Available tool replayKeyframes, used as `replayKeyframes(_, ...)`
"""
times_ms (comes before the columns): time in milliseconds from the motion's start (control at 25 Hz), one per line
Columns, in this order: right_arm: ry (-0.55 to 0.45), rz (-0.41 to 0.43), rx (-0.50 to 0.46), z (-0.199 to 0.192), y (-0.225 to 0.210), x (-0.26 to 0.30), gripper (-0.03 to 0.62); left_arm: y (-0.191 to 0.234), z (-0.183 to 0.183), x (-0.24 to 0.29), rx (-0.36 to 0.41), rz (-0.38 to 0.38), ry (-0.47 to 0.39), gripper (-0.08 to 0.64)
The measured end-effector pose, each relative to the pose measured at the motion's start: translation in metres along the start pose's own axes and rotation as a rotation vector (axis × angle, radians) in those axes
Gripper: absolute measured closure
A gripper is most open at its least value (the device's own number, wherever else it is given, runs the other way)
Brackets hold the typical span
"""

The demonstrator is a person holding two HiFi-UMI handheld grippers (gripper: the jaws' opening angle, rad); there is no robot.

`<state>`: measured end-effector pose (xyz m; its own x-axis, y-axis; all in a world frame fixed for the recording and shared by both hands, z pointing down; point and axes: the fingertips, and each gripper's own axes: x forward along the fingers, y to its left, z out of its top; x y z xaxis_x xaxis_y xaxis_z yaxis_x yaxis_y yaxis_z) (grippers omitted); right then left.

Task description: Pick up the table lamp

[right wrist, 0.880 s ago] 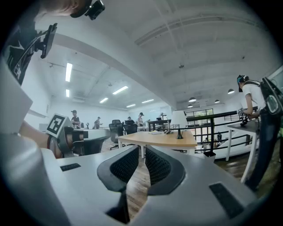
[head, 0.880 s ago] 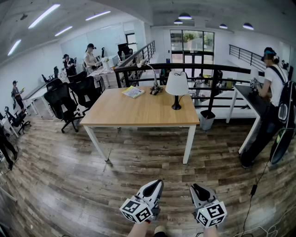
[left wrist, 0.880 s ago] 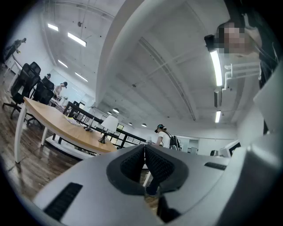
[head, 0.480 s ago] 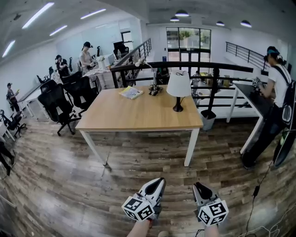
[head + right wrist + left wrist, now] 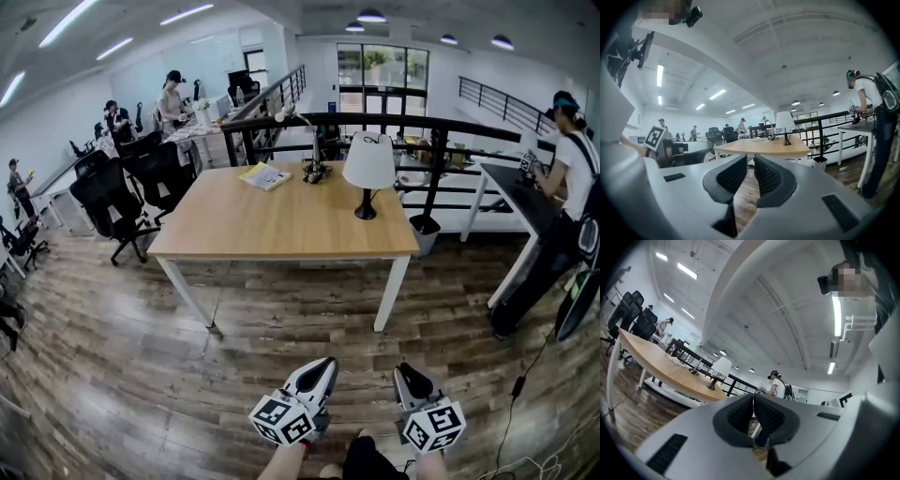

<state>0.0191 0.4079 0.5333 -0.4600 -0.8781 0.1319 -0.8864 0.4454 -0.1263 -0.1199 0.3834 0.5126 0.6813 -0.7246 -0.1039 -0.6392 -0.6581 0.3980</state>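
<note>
The table lamp (image 5: 368,164), with a white shade on a thin black stem, stands upright on the far right part of the light wooden table (image 5: 281,225). It shows small in the left gripper view (image 5: 722,367) and in the right gripper view (image 5: 784,123). Both grippers hang low over the wooden floor, well short of the table. My left gripper (image 5: 317,373) (image 5: 753,397) is shut, pads touching, empty. My right gripper (image 5: 410,380) (image 5: 750,159) has its jaws drawn together to a thin slit, with nothing between them.
A booklet (image 5: 266,176) and a small gooseneck device (image 5: 314,172) lie at the table's far edge. Black office chairs (image 5: 112,197) stand to the left. A black railing (image 5: 441,131) runs behind. A person (image 5: 562,178) stands at a dark desk (image 5: 511,197) on the right.
The table and lamp have come a little closer and larger in the head view. Both grippers stay low at the bottom of it, jaws unchanged.
</note>
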Motion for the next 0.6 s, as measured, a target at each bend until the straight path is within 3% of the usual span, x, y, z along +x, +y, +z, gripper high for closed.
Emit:
replayKeyframes(320,0.011,0.066,0.009,0.005,-0.016,0.055,0.528,0.037,0.012,0.034,-0.003,0.031,-0.004,0.548)
replayKeyframes(600,0.009,0.071,0.011,0.021,-0.053,0.104,0.526,0.063,0.026,0.092,0.008,0.019,0.002,0.548)
